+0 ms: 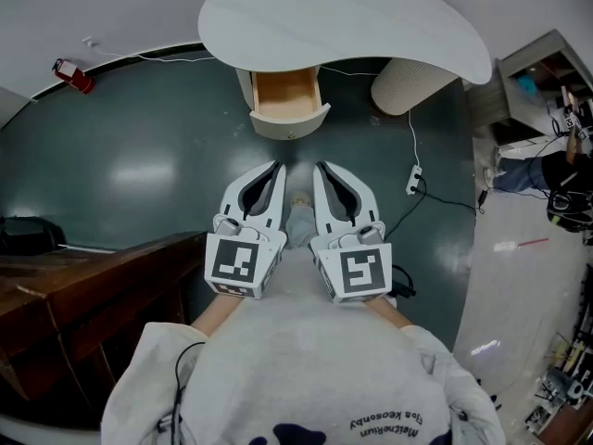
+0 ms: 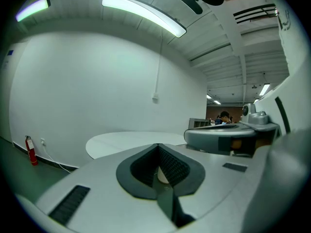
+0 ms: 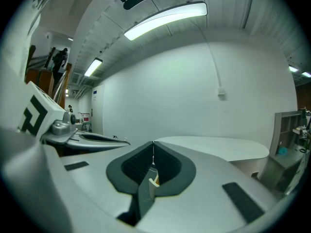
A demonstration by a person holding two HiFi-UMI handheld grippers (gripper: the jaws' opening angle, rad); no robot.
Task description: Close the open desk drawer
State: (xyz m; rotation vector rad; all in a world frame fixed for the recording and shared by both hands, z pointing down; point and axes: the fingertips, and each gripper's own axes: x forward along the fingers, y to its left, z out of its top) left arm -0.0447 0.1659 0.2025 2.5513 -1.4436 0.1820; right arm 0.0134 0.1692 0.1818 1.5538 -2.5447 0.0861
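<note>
The desk drawer (image 1: 288, 101), pale wood with a white rounded front, stands pulled out under the white curved desk top (image 1: 352, 17). My two grippers are held side by side well short of it, over the dark floor. The left gripper (image 1: 277, 166) and the right gripper (image 1: 319, 166) are both shut with nothing between their jaws, and they point toward the drawer front. In the left gripper view the left gripper (image 2: 158, 145) aims at the desk top (image 2: 126, 142). The right gripper view shows the right gripper (image 3: 153, 142) before the desk top (image 3: 218, 148).
A ribbed round desk leg (image 1: 408, 83) stands right of the drawer. A power strip (image 1: 414, 182) with cables lies on the floor to the right. Dark wooden furniture (image 1: 83, 290) is at my left, shelving (image 1: 542, 77) at far right, a red fire extinguisher (image 1: 72, 75) by the wall.
</note>
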